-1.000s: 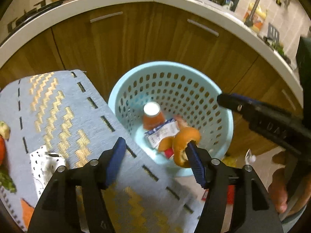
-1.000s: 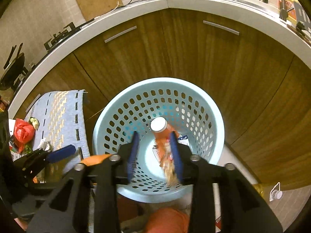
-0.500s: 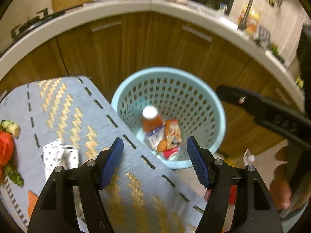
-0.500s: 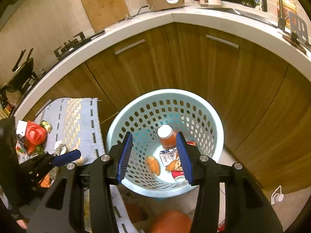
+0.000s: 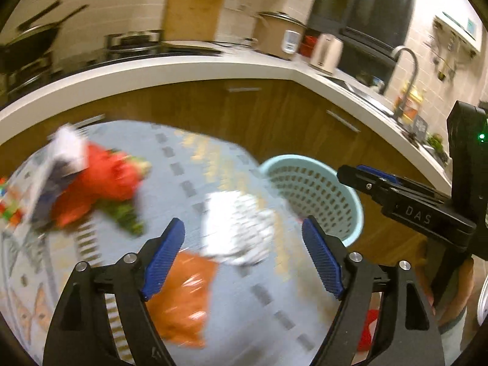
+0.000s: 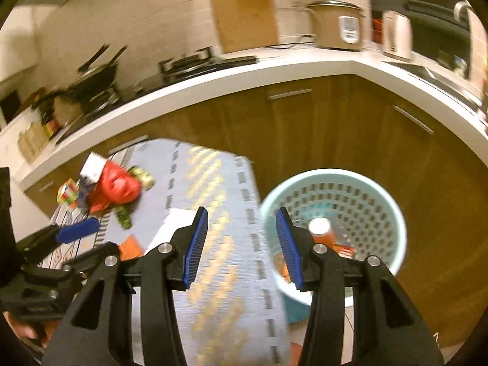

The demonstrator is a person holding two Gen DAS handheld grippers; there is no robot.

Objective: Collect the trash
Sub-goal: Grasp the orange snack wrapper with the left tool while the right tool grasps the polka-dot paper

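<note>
The trash I want next is the crumpled white paper [image 5: 236, 228]. It lies on my grey table mat [image 5: 189, 167], close to the edge by the basket. It is a blurry lump, so I cannot tell which way it points, but it looks a bit longer from front to back than from side to side. Just in front of it, closer to me, lies a flat orange wrapper [image 5: 183, 299], touching the paper's near edge. Its long side runs toward me.

My left gripper [image 5: 244, 259] hangs above these two. Its jaws are opening wide and nothing is between them. I think I hold it wide so it can fit around the puffy paper.

My right gripper [image 6: 241, 244] is empty too, with its jaws partly apart. It hangs over the mat's edge, next to the light blue basket [image 6: 381, 201]. The basket stands on the floor, right beside the table, so trash is easy to drop in. I can see an orange bottle [image 6: 320, 231] with a white cap in there, and some wrappers.

Farther back on the mat sit a red bag [image 6: 119, 187], some green leafy scraps [image 6: 123, 215] and a puzzle cube [image 6: 68, 196].
</note>
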